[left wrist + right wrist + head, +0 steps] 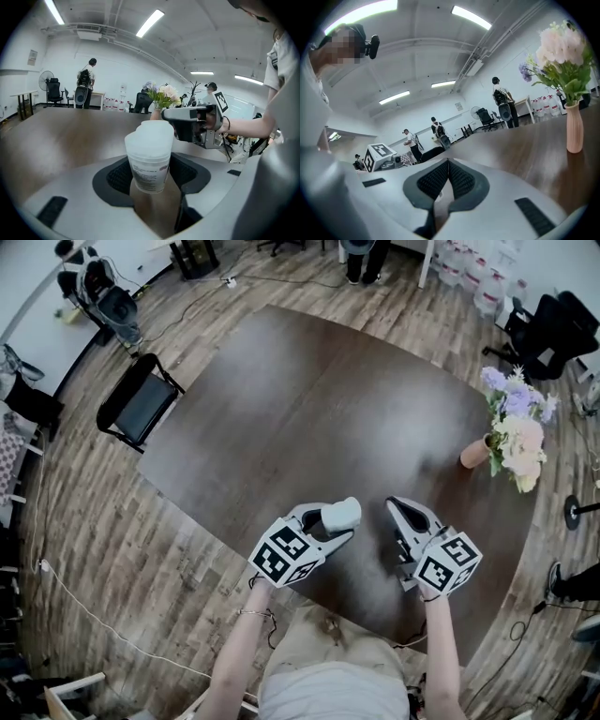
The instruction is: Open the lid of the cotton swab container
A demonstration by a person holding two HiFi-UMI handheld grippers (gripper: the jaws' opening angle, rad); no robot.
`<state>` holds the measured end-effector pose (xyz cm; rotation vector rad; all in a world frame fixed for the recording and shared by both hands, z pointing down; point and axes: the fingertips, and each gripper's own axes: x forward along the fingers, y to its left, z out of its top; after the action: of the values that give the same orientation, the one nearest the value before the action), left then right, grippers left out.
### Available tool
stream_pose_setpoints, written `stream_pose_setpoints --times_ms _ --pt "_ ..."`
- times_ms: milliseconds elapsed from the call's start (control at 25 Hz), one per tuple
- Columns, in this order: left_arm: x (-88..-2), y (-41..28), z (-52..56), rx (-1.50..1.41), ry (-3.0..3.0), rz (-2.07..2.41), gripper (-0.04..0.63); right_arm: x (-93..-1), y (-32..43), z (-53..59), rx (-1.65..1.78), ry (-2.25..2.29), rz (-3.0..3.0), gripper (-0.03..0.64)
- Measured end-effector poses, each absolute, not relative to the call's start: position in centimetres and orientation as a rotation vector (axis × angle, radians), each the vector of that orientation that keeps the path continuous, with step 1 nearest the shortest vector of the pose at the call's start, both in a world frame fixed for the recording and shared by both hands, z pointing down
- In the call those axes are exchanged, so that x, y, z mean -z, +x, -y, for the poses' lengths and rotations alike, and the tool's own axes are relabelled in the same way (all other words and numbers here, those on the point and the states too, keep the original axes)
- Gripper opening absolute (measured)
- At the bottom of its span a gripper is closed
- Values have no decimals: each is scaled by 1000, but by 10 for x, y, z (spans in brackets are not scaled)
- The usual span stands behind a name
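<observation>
We see a person standing at the near edge of a dark wooden table point(281, 399) with a hand-held gripper in each hand. The left gripper point(339, 524) is clamped on the cotton swab container point(342, 514), a small translucent white tub with a printed label. In the left gripper view the padded jaws press on both sides of the container point(149, 157), low on its body. The tub stands nearly upright and appears to be lifted clear of the tabletop. Its lid point(151, 133) sits on top, closed.

The right gripper point(401, 510) hangs just beside the container, to its right, and touches nothing. In the right gripper view we see its ribbed pads point(459, 178) pressed together at the tips with nothing between them. The left gripper view also catches the right gripper point(190, 123) level with the lid and a little way behind it.

At the table's far right a pink vase point(473, 454) holds pale and purple flowers point(516, 423), well apart from both grippers. A black chair point(141, 404) stands on the wood floor off the table's left side.
</observation>
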<state>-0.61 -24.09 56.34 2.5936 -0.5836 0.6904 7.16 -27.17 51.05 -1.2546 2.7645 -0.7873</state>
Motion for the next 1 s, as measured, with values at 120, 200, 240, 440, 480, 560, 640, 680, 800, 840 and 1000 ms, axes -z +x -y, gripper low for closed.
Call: stream_pose_setpoints --times_ms 120,200,240,440,480,560,640,680,800,840,1000 --pt "-546 -3 231 -651 2609 560 252 -490 67 263 723 -1133 -2805 21" --pt "-534 -2 224 -627 2622 553 252 -477 63 256 682 -1059 -2830 21" --pt "-529 -2 221 -616 2628 553 252 -471 61 253 661 -1026 -2844 23" --pt "-506 -8 208 -598 2656 553 252 -440 44 235 575 -796 -2923 23" --pt "-502 -9 205 -600 2661 550 252 -434 40 232 567 -747 -2932 23" --pt "-496 -10 199 -603 2670 541 252 -426 34 226 558 -658 -2953 25" --pt "-490 -11 194 -605 2681 533 252 -419 28 220 560 -578 -2975 41" --pt "-487 -12 192 -606 2686 529 252 -416 25 217 564 -538 -2983 76" --pt "-480 -13 186 -608 2702 517 252 -407 15 209 570 -425 -3008 120" --pt "-478 -13 184 -609 2708 512 252 -404 11 206 572 -393 -3017 141" --pt "-467 -10 177 -610 2732 481 252 -395 -1 196 580 -276 -3054 227"
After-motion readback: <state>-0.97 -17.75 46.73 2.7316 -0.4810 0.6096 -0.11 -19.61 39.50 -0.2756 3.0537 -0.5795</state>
